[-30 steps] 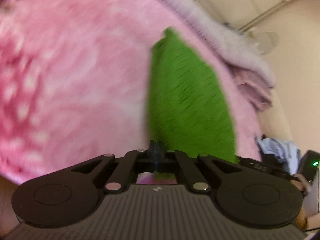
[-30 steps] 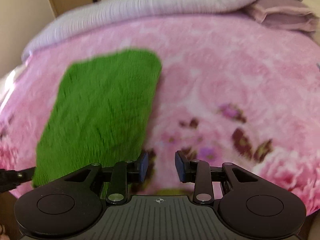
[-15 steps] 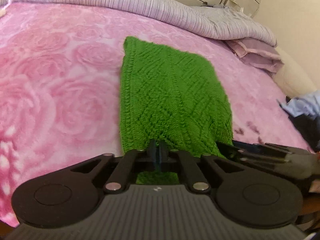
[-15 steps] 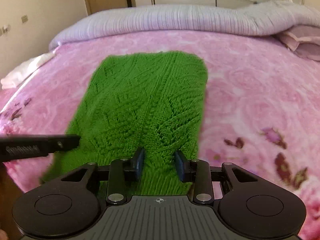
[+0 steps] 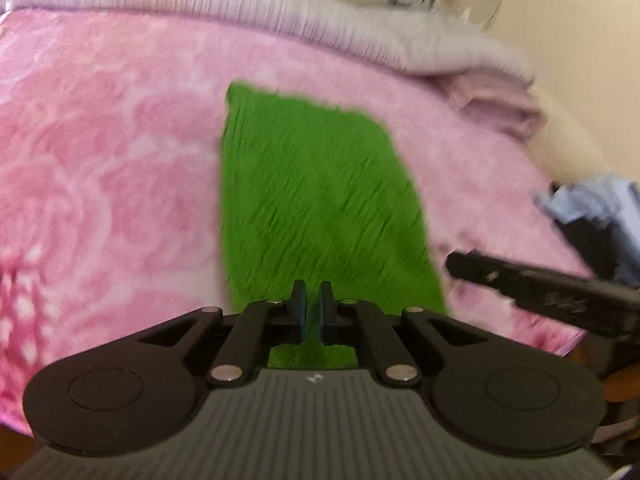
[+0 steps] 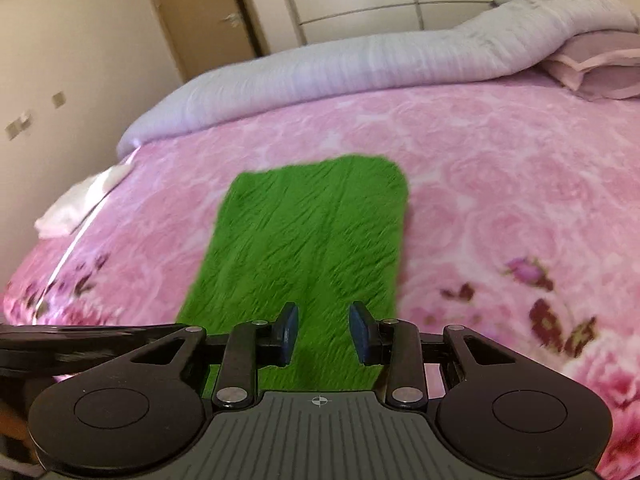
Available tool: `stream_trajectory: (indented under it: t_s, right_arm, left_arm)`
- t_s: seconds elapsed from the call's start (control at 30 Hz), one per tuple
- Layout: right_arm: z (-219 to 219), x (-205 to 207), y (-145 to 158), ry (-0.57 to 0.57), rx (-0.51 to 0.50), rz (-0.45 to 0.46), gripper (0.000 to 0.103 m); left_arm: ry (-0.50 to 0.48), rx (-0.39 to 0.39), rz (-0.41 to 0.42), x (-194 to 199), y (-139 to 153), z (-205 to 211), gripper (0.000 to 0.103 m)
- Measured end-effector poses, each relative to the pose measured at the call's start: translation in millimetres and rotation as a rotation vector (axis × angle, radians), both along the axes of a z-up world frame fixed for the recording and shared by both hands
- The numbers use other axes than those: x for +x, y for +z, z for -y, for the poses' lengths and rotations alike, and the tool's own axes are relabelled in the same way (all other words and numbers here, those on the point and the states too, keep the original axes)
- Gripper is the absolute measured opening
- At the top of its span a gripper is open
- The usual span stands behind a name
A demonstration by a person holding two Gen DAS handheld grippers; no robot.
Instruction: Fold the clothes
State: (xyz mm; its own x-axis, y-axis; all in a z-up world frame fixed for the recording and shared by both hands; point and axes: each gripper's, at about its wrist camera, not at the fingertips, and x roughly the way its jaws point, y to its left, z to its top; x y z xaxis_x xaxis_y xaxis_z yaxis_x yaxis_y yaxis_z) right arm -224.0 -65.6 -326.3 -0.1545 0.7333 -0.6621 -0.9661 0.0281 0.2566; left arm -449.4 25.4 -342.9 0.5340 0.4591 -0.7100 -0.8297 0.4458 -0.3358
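We saw the green knit (image 6: 308, 236) lying flat near the bed's (image 6: 500, 184) front edge. Our left gripper (image 5: 311, 307) stood slightly parted and empty above its near end, our right gripper (image 6: 322, 334) wide apart there too.

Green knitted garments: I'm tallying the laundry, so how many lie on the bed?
1. The green knitted garment lies flat on the pink floral blanket, just ahead of both grippers. Any others would be out of view.
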Motion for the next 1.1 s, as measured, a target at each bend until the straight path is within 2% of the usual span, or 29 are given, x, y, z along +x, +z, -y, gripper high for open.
stream_trajectory:
  t_s: [0.07, 0.4, 0.63, 0.73, 0.8, 0.87, 0.97, 1.0, 1.1]
  right_arm:
    - [-2, -10, -12, 0.009, -0.065, 0.034, 0.033]
    - [-3, -24, -14, -0.012, -0.092, 0.102, 0.033]
    - [0, -31, -8, -0.005, -0.066, 0.149, 0.033]
    - [0, -34, -1, 0.003, -0.008, 0.158, 0.033]
    - [0, -37, 3, 0.014, 0.036, 0.163, 0.033]
    - [-6, -43, -12, 0.050, 0.011, 0.180, 0.033]
    - [-15, -52, -36, 0.105, -0.032, 0.204, 0.033]
    - [-14, -56, -42, 0.121, -0.013, 0.248, 0.032]
    - [-18, -61, -35, 0.125, -0.050, 0.269, 0.033]
  left_arm:
    - [0.008, -0.001, -0.019, -1, -9, 3, 0.004]
    - [0.013, -0.001, -0.035, -3, 0, 8, 0.003]
    - [0.018, 0.020, -0.008, -5, 10, 8, 0.003]
    - [0.013, 0.048, -0.006, -2, 15, 7, 0.003]
    - [0.006, 0.059, -0.047, 4, 10, 4, 0.003]
    - [-0.006, 0.063, -0.090, 9, 1, 2, 0.004]
    - [-0.006, 0.070, -0.105, 10, -11, 4, 0.004]
    - [-0.008, 0.067, -0.105, 9, -10, 3, 0.004]
    - [-0.016, 0.057, -0.102, 6, -6, 1, 0.003]
